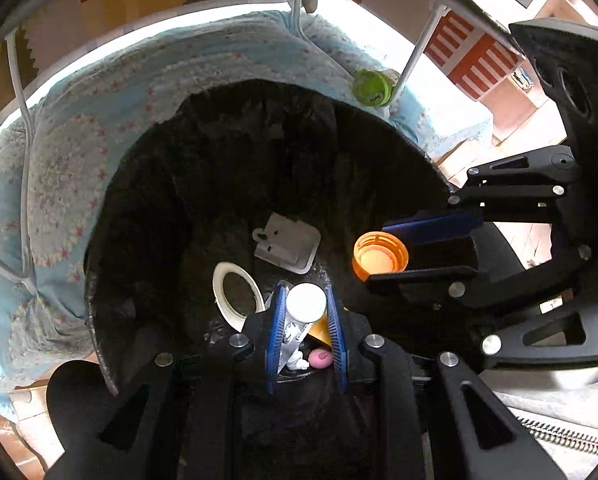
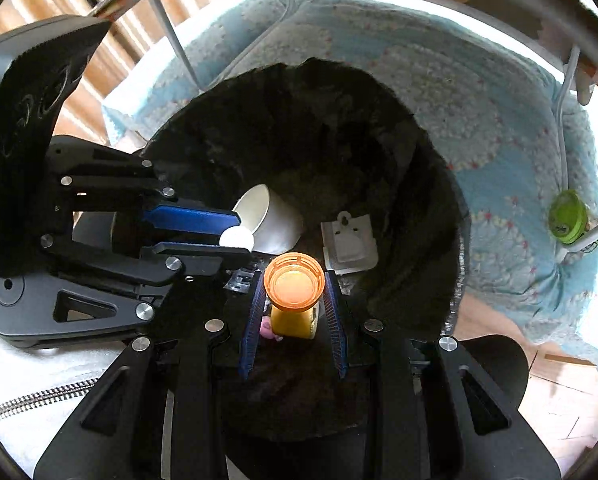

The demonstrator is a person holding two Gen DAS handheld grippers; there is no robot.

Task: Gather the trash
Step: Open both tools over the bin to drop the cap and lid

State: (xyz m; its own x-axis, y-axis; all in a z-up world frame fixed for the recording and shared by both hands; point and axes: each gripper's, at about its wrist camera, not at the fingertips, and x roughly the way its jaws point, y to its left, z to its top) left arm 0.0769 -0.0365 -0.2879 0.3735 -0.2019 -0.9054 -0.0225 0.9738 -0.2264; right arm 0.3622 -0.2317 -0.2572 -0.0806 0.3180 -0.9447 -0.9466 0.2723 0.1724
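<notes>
Both grippers hang over the mouth of a black trash bag (image 1: 227,152), which also shows in the right wrist view (image 2: 339,128). My left gripper (image 1: 306,300) is shut on a squeezed tube with a white cap (image 1: 306,303); it appears in the right wrist view (image 2: 235,232) at the left. My right gripper (image 2: 293,280) is shut on an orange-capped yellow bottle (image 2: 294,286); in the left wrist view the right gripper (image 1: 383,248) holds the bottle (image 1: 379,256) at the right. Inside the bag lie a white paper cup (image 2: 267,220), a grey plastic package (image 1: 287,246) and a small pink item (image 1: 320,359).
A light blue patterned cloth (image 1: 79,152) covers the surface around the bag. A green-lidded container (image 1: 372,88) lies on it beyond the bag, seen also in the right wrist view (image 2: 567,216). White metal chair legs (image 1: 415,56) stand behind. Tiled floor shows at the edges.
</notes>
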